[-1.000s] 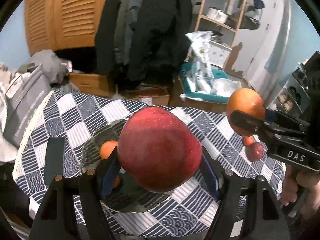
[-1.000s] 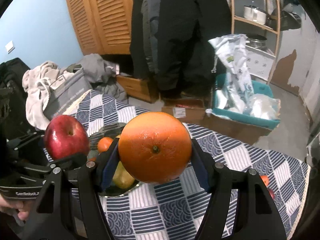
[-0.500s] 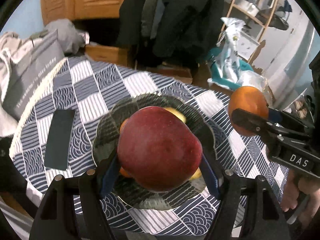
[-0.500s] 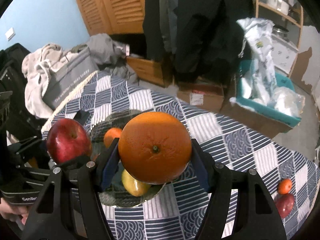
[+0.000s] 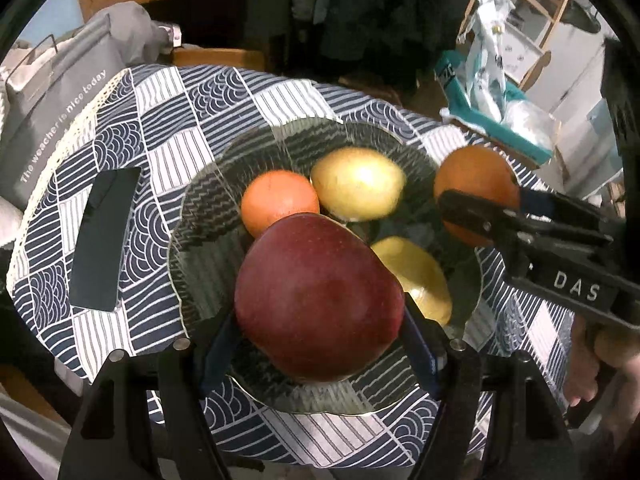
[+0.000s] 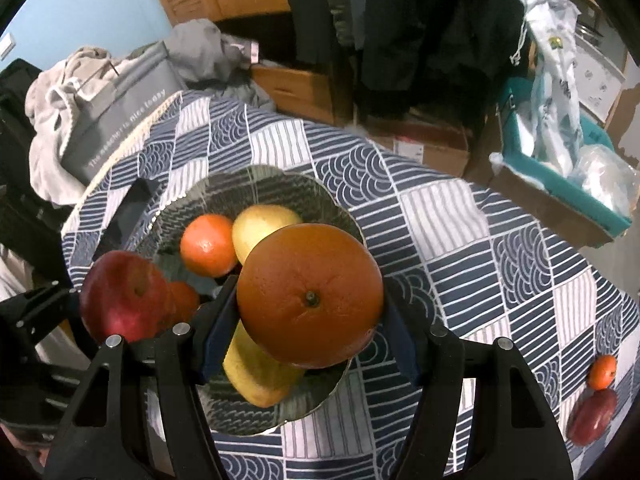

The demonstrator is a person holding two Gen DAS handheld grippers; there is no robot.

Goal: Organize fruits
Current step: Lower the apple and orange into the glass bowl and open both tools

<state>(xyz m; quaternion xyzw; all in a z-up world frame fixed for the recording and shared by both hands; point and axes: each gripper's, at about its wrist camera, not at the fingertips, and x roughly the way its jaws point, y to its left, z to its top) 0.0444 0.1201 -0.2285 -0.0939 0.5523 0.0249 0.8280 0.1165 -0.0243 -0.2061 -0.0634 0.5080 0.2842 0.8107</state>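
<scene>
Left wrist view: our left gripper (image 5: 320,320) pinches the red apple (image 5: 318,298) above the near part of the glass bowl (image 5: 208,208), which holds a small orange (image 5: 280,200) and two yellow fruits (image 5: 358,188). Our right gripper (image 6: 310,320) clamps the big orange (image 6: 310,294) over the bowl's right side. Well right of the bowl, a small orange fruit (image 6: 602,370) and a red fruit (image 6: 592,416) lie on the checked tablecloth (image 6: 480,240).

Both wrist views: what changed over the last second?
Both grippers tipped down and moved in over the glass bowl. The left gripper carried the red apple above it; the right gripper brought the orange over its rim. Unchanged: both jaws stay clamped, bowl fruit unmoved, nothing released.
</scene>
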